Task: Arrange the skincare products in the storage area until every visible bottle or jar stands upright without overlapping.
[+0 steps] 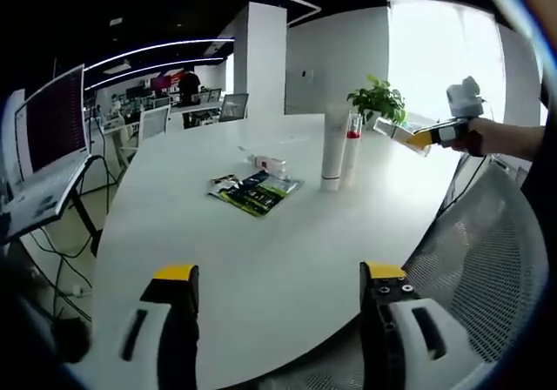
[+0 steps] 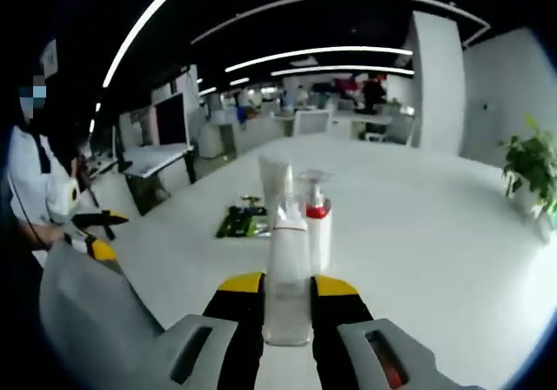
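My right gripper is shut on a white tube, held upright above the near edge of the white table. Just beyond it stand a tall white tube and a clear bottle with a red collar. In the left gripper view these are the tall tube and the red-collared bottle, both upright and side by side. A small white bottle lies on its side. My left gripper is open over the table's near edge, holding nothing. The right gripper enters at the right.
A green and black sachet pack lies flat left of the upright pair. A potted plant stands behind them. A grey mesh chair sits at the table's edge. Desks, monitors and people fill the office behind.
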Action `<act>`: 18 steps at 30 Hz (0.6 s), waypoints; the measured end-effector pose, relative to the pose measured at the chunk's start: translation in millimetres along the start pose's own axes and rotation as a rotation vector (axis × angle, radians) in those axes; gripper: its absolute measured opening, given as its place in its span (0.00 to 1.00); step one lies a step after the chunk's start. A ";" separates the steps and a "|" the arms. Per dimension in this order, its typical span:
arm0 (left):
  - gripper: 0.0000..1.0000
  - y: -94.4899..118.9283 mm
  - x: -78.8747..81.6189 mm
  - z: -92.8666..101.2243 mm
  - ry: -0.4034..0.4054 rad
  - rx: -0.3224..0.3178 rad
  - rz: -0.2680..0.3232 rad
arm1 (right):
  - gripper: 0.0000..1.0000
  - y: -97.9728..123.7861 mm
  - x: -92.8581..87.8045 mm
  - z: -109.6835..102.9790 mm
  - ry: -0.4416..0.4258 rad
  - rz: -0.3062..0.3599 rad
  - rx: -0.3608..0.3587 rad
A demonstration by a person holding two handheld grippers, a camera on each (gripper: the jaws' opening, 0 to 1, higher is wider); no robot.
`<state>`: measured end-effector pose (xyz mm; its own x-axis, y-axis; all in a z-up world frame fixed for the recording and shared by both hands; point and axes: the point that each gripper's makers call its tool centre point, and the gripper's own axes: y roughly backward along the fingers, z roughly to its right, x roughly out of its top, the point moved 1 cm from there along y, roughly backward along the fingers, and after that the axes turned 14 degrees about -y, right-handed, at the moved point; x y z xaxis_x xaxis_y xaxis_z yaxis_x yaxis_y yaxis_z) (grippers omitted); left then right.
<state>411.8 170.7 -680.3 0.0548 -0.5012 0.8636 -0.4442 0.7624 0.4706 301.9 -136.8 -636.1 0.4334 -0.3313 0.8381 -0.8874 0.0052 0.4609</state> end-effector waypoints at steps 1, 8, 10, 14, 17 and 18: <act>0.70 -0.1 -0.3 -0.2 -0.001 0.000 -0.001 | 0.12 -0.1 -1.2 -4.8 -0.014 0.002 0.016; 0.70 0.5 -1.4 1.0 -0.049 0.003 -0.025 | 0.12 2.1 -1.1 -27.4 0.001 0.012 0.065; 0.71 0.4 -2.7 2.8 -0.078 0.000 -0.042 | 0.12 3.7 0.3 -31.3 0.006 0.017 0.076; 0.71 0.4 -2.0 2.9 -0.097 -0.001 -0.044 | 0.12 8.3 1.9 -43.7 0.028 0.031 0.097; 0.79 0.0 10.2 7.2 -0.105 -0.024 0.021 | 0.12 9.7 -1.6 -55.7 0.035 0.034 0.128; 0.83 0.1 15.6 7.4 -0.120 -0.022 0.046 | 0.12 10.1 -3.0 -58.8 0.036 0.035 0.134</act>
<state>406.0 160.0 -668.2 -0.0732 -0.5095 0.8573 -0.4242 0.7939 0.4356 300.9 -80.3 -616.7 0.4050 -0.2994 0.8639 -0.9141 -0.1112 0.3900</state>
